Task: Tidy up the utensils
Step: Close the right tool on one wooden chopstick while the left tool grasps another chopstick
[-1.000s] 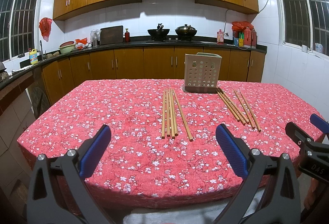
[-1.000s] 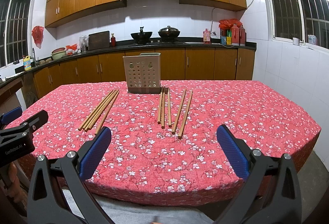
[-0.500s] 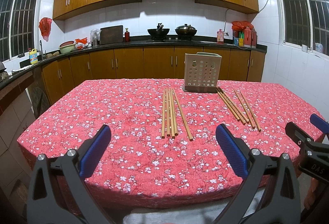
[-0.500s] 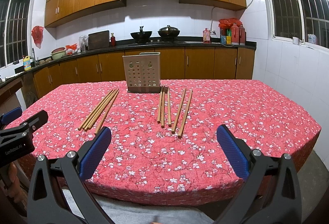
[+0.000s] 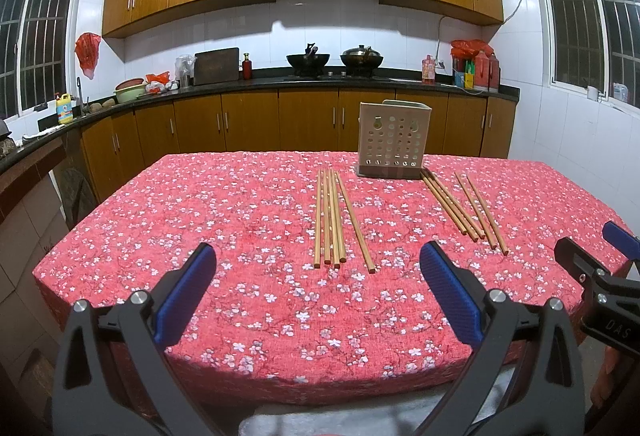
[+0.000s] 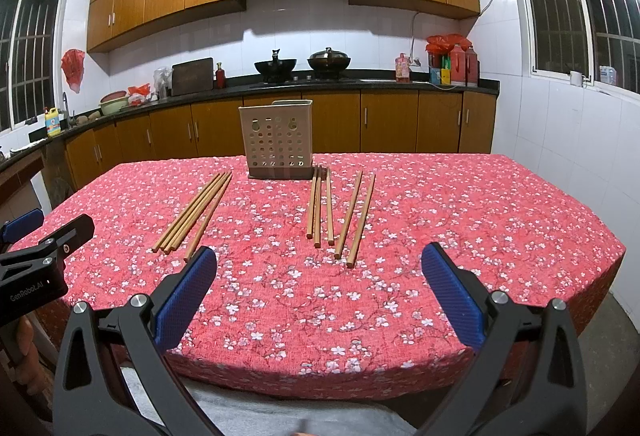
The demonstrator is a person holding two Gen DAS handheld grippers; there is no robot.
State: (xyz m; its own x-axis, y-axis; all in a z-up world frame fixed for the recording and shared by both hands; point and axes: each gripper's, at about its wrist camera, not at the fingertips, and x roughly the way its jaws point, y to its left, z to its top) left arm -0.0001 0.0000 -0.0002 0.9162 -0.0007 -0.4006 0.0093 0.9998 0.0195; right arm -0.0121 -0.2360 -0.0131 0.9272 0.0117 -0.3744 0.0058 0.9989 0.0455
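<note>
Nothing has shifted since the earlier frames: both tools hang where they were at the near edge of the worktop (image 5: 224, 204), and every chopstick lies as before. That stillness suggests the task has not properly begun; no utensil has been lifted or sorted. The left tool (image 5: 318, 290) has its blue pads wide apart and empty, and the right tool (image 6: 319, 290) is likewise spread open with nothing between its pads. On the red flowered cloth, the left group of chopsticks (image 5: 334, 220) lies well ahead of the left tool, five sticks roughly parallel with one slightly splayed to the right. The right group of chopsticks (image 6: 334, 210) lies ahead of the right tool, three close together and two a little apart beside them. Between the two groups, at the far side of the worktop, stands the perforated utensil holder (image 6: 277, 142), upright, with the far ends of the right group lying just beside its base. Judging by this layout, the likely next move is for one tool to reach forward, close on a stick and carry it to the holder.
</note>
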